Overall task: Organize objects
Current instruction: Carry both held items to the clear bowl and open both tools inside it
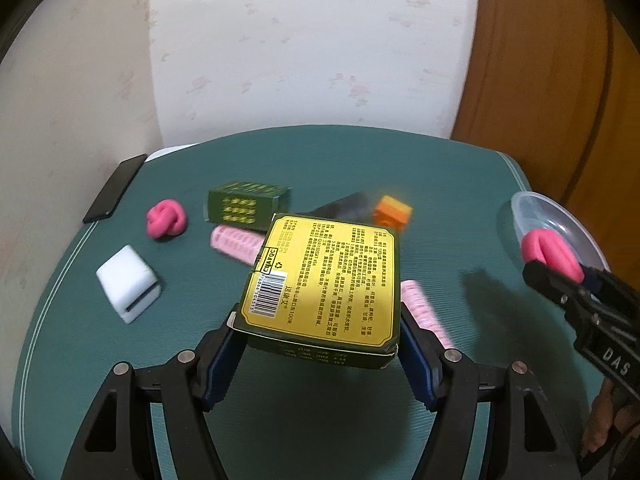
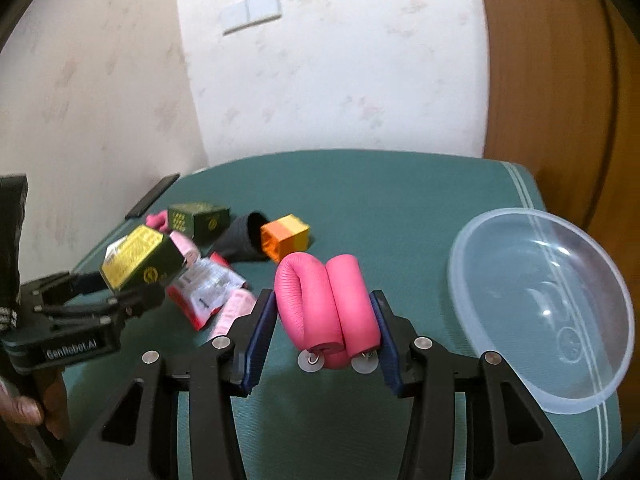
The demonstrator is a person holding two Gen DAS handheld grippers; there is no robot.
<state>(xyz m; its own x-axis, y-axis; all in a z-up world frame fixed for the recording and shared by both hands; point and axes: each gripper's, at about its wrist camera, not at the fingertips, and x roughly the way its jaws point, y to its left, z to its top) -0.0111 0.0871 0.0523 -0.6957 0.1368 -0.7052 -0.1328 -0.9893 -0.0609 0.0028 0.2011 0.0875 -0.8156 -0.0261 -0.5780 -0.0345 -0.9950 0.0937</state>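
My left gripper (image 1: 320, 320) is shut on a green box with a yellow printed face (image 1: 328, 280) and holds it above the green table (image 1: 360, 160); the box also shows in the right wrist view (image 2: 138, 258). My right gripper (image 2: 326, 312) is shut on a folded pink foam roll (image 2: 328, 304) just left of a clear plastic bowl (image 2: 544, 312). In the left wrist view the roll (image 1: 552, 254) hangs in front of the bowl (image 1: 560, 220).
On the table lie a second green box (image 1: 248, 204), a pink knot (image 1: 166, 218), a white block (image 1: 128, 282), pink ribbed rollers (image 1: 236, 242), an orange cube (image 1: 394, 210), a dark cup (image 2: 244, 236), a red-white packet (image 2: 208, 288) and a black phone (image 1: 116, 188).
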